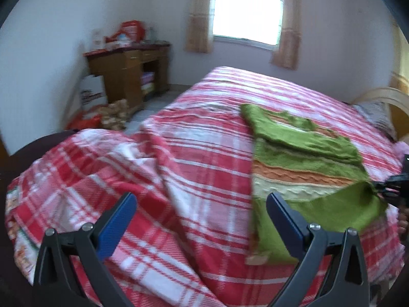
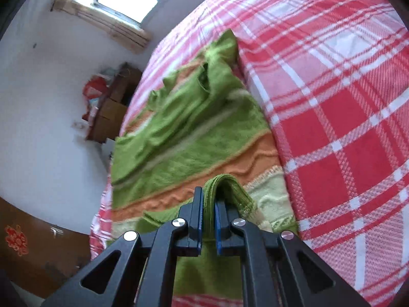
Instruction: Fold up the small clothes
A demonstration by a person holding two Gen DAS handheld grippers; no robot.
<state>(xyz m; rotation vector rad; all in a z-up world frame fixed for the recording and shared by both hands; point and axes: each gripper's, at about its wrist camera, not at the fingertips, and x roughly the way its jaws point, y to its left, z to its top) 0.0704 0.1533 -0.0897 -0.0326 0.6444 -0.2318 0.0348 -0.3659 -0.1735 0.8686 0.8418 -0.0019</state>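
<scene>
Right gripper (image 2: 209,213): jaws clenched on a bunched green edge of the sweater (image 2: 179,133); the ribbed hem is seen looped up between the blue pads (image 2: 217,220). In the left wrist view the same gripper (image 1: 383,189) is seen at the right frame edge, with a pulled-up green corner pinched at its tip.

Left gripper (image 1: 202,204): jaws released and spread wide, nothing between them. It is held above the bedspread (image 1: 204,153), with the right finger over the near left edge of the sweater.

The sweater (image 1: 301,158), striped green, orange and cream, is laid on the right half of the bed. Its left edge runs straight away from the camera; a green part is folded across the upper body. The far corner lies well short of the far bed edge.

Open plaid room is noted left of the sweater and beyond it. At near left the bedspread is rumpled into a raised fold (image 1: 153,143).

Far: a desk (image 1: 127,74) in the corner and a window (image 1: 248,12) with curtains.
</scene>
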